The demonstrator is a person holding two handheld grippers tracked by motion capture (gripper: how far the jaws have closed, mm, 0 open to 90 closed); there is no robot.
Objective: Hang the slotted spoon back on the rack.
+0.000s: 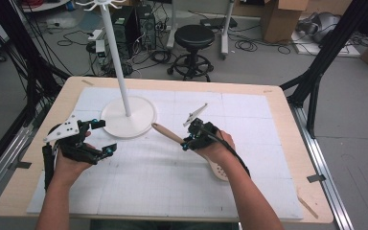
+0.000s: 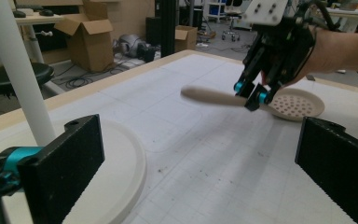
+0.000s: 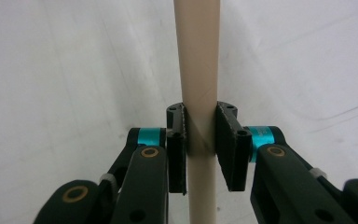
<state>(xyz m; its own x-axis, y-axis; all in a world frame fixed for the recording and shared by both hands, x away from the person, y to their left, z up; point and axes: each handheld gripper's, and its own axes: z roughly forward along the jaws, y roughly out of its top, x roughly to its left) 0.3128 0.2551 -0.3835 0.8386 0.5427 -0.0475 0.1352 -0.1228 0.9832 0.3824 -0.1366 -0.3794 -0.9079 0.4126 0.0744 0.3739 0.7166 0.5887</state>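
Right gripper (image 1: 188,142) is clamped on the handle of the slotted spoon (image 2: 242,99), and the right gripper view makes it plain: both black pads squeeze the beige handle (image 3: 199,93) from either side, no gap at all. From the left gripper view the spoon sits at a slight tilt, its perforated bowl (image 2: 294,104) toward the near right and low by the mat, and whether the bowl's edge touches the mat I cannot tell. The handle's free end (image 1: 156,127) points far and left, toward the stand.

Left gripper (image 1: 103,136) is on the near left, jaws wide apart with nothing between them, hovering just beside the round base (image 1: 143,117) of the white hanging stand (image 1: 117,62). In its own view the two pads (image 2: 65,161) frame open mat.

Progress, as I read it: the pick-up is done, the spoon is secured mid-handle. What looks left is the carry across to the stand, whose hooks (image 1: 100,5) spread at the top of the pole, and hanging the spoon there, if that is the aim. None of that has begun; spoon and stand are apart, with bare white gridded mat (image 1: 139,182) between them.

Writing and brands: nothing legible. The cardboard boxes (image 2: 91,39) beyond the table carry no readable print at this sharpness, the grippers show only teal fittings and brass screws, and the mat bears just its grid lines.
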